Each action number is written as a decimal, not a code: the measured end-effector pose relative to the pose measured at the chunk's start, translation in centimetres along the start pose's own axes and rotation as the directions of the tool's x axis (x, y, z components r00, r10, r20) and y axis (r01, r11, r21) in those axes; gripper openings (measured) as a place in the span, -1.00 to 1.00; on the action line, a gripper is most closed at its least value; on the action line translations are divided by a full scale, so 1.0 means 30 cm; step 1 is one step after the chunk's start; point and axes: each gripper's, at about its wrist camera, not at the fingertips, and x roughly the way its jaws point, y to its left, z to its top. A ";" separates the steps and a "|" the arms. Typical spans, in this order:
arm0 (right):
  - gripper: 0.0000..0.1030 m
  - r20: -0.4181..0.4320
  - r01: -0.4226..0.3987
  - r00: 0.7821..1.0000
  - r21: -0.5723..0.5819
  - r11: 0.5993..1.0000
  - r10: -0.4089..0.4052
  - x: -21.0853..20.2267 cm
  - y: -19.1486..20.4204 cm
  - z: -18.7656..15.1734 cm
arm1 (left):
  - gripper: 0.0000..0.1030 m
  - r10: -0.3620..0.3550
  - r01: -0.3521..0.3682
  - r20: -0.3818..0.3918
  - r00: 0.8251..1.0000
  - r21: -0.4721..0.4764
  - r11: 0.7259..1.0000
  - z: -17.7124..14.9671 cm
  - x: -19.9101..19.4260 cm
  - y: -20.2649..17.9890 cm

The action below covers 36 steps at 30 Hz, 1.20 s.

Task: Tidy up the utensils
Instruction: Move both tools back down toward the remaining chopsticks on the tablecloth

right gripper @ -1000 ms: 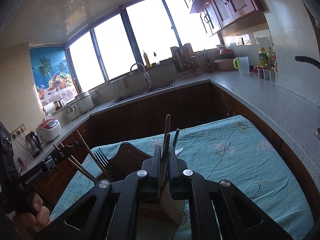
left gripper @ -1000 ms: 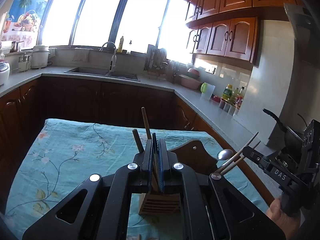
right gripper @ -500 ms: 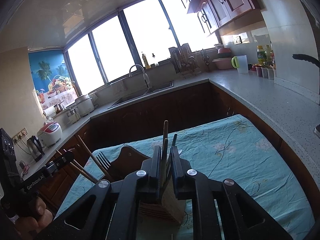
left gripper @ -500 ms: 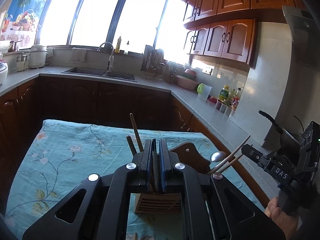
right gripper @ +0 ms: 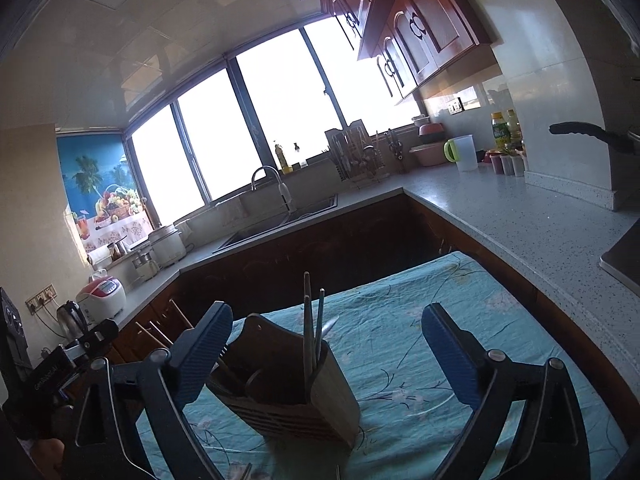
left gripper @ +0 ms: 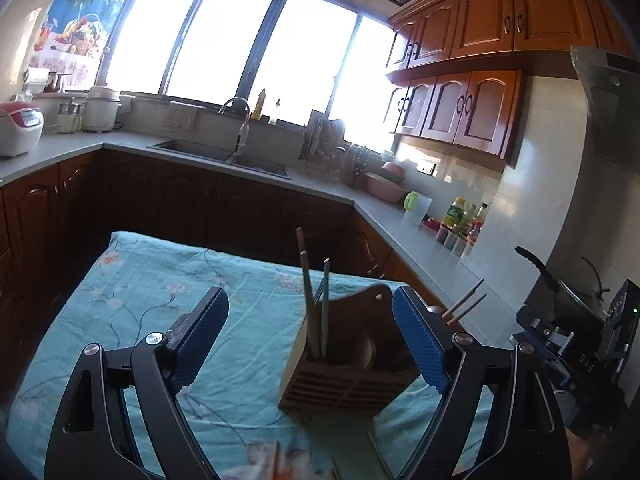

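Left gripper (left gripper: 310,332): jaws opening, already spread wide, blue pads clear of everything, nothing held; the holder shows in the gap between them. Right gripper (right gripper: 326,344): jaws opening, likewise wide and empty, holder in the gap nearer its left finger. Holder (left gripper: 348,376): wooden, slatted at the base, tall arched back, standing upright on the cloth (left gripper: 140,292) in the near middle of the table, just ahead of both grippers. Contents: chopsticks (left gripper: 308,292) and a grey handle (left gripper: 325,304) in one compartment, long axes near vertical, tips up, chopsticks leaning slightly left in the left view; fork tines just visible behind them. In the right view the same sticks (right gripper: 307,328) stand at the holder's right-hand compartment (right gripper: 280,392). Second pair of chopsticks (left gripper: 464,300) angled up and right beyond the holder's right side, partly hidden by the left gripper's finger. Surroundings: dark cabinets beyond the table, counter (right gripper: 520,216) to the right, sink (left gripper: 224,156) under the windows, rice cooker (left gripper: 18,128) far left.
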 end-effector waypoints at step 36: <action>0.91 -0.313 0.012 0.949 -0.021 1.000 -0.018 -0.144 -0.013 -0.496 | 0.69 0.168 -0.178 -0.401 0.900 0.013 0.984 -0.543 -0.097 0.152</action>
